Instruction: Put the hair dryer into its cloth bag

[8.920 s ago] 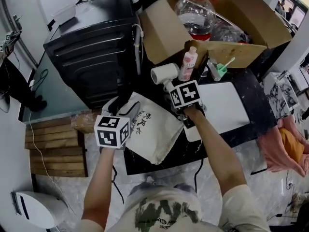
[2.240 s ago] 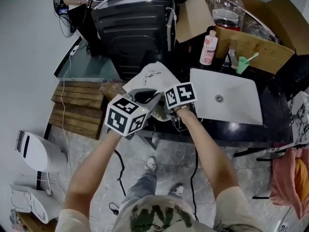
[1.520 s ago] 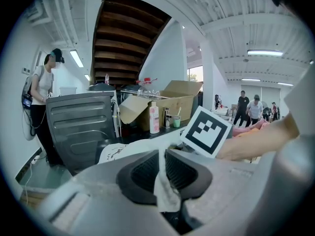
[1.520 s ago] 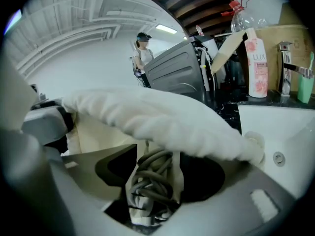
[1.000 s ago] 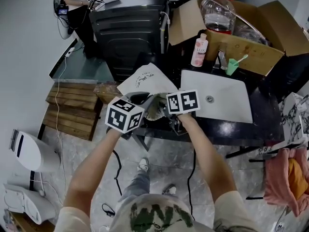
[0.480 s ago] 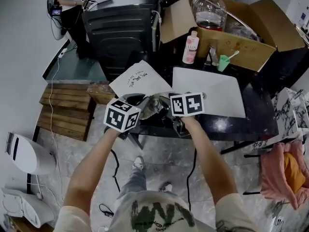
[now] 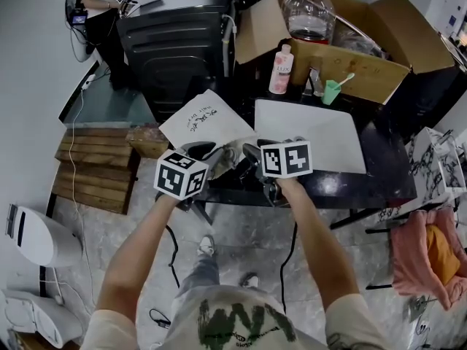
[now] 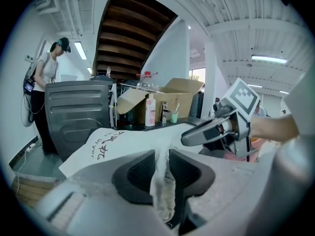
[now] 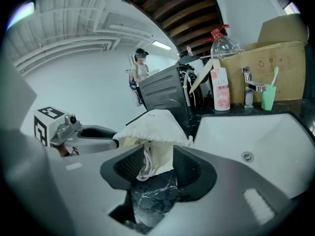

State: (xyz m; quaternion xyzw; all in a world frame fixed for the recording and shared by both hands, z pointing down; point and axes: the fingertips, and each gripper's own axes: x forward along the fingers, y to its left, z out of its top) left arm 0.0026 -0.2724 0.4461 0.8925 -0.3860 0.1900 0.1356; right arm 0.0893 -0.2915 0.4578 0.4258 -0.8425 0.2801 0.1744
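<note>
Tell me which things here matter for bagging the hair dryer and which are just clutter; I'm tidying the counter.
Job: cloth bag; the hair dryer itself is not in sight.
Lying about: pink bottle, green cup, water jug, cardboard box.

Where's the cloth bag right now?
In the head view, the cloth bag lies at the left end of the dark counter, just left of the white sink and on the near side of the dark appliance.
</note>
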